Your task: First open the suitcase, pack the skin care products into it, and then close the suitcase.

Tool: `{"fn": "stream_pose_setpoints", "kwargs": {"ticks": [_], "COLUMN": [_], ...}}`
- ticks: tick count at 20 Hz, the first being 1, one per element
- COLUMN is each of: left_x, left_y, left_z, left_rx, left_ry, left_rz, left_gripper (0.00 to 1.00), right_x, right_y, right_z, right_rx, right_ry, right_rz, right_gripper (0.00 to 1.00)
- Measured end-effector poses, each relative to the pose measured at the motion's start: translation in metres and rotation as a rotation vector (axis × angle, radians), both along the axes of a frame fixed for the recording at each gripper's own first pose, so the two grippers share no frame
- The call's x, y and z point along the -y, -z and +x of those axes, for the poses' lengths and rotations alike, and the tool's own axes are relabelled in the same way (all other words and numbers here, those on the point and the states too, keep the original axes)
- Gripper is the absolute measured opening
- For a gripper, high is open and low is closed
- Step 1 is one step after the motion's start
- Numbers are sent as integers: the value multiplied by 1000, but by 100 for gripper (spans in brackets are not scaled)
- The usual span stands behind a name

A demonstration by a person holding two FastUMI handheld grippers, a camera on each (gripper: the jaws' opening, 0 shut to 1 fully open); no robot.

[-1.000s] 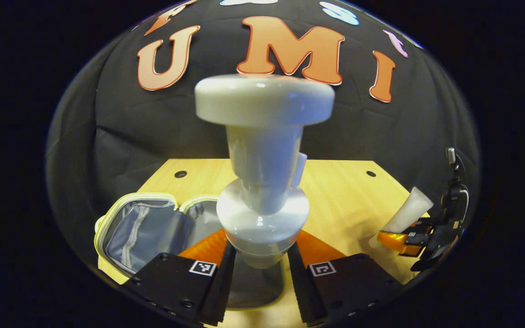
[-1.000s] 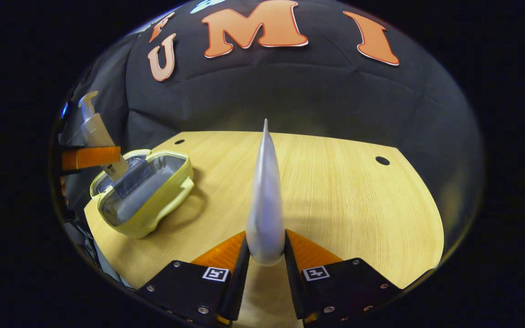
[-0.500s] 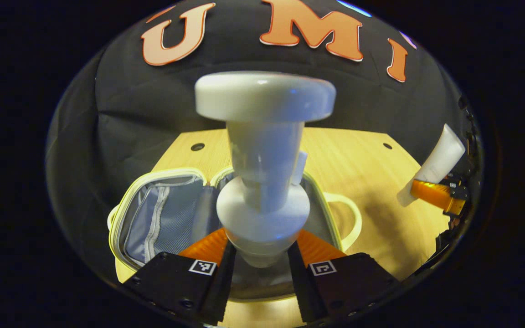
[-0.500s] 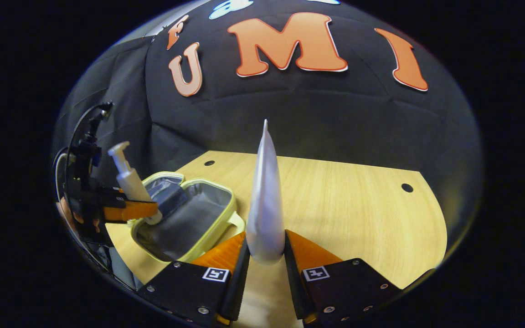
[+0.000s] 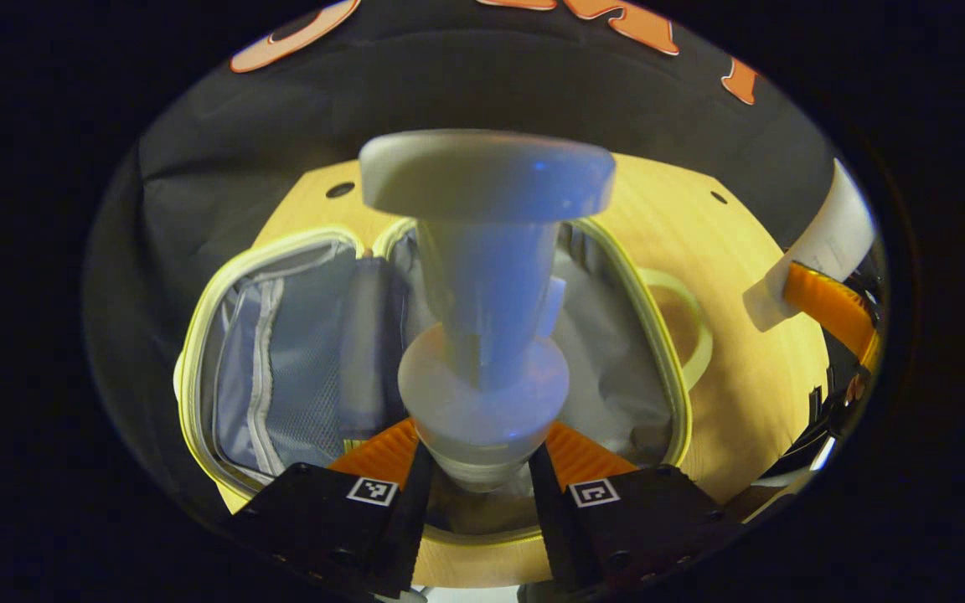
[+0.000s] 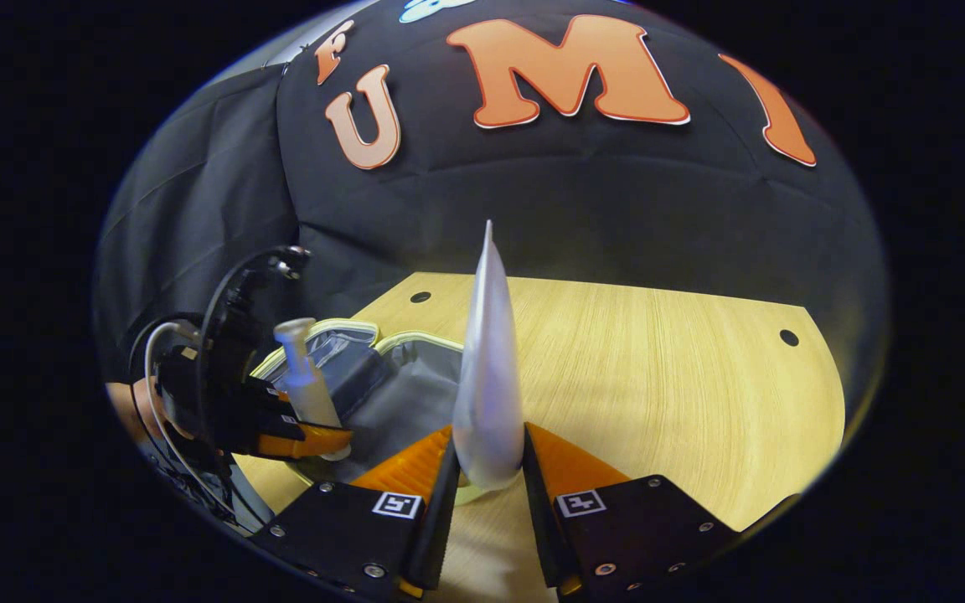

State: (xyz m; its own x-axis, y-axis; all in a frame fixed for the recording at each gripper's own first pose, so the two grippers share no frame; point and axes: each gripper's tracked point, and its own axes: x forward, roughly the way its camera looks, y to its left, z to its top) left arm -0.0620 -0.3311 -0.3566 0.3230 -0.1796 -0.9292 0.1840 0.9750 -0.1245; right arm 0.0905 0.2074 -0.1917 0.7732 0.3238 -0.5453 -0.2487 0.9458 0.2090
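My left gripper [image 5: 476, 456] is shut on a white pump bottle [image 5: 487, 276], upright, directly over the open suitcase [image 5: 281, 360]. The small case has a pale yellow-green rim, grey lining, a mesh pocket in its left half and a loop handle [image 5: 694, 327] on the right. My right gripper [image 6: 487, 456] is shut on a white tube [image 6: 489, 360], seen edge-on, beside the suitcase [image 6: 399, 394]. In the right gripper view the left gripper [image 6: 323, 440] holds the pump bottle [image 6: 305, 389] over the case. In the left gripper view the right gripper [image 5: 826, 293] carries the tube [image 5: 826, 243] at the far right.
The suitcase lies on a light wooden table [image 6: 658, 360] with small round holes near its back edge. Black cloth walls the booth behind. A hand [image 6: 126, 410] and cables sit behind the left gripper at the table's left side.
The left gripper has carried the pump bottle forward and tilted down over the open suitcase. The right gripper has brought the tube left, closer to the case.
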Motion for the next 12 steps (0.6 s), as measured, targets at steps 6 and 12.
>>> {"fn": "stream_pose_setpoints", "kwargs": {"ticks": [6, 12], "left_x": [2, 11], "left_y": [22, 47], "left_z": [12, 19], "left_rx": [-65, -127], "left_ry": [-50, -38], "left_rz": [-35, -8], "left_gripper": [60, 62], "right_x": [-27, -61], "right_y": [6, 23], "right_z": [-2, -2], "right_rx": [-70, -168], "right_ry": [-20, -47], "right_rz": [31, 79], "right_gripper": [45, 45]}}
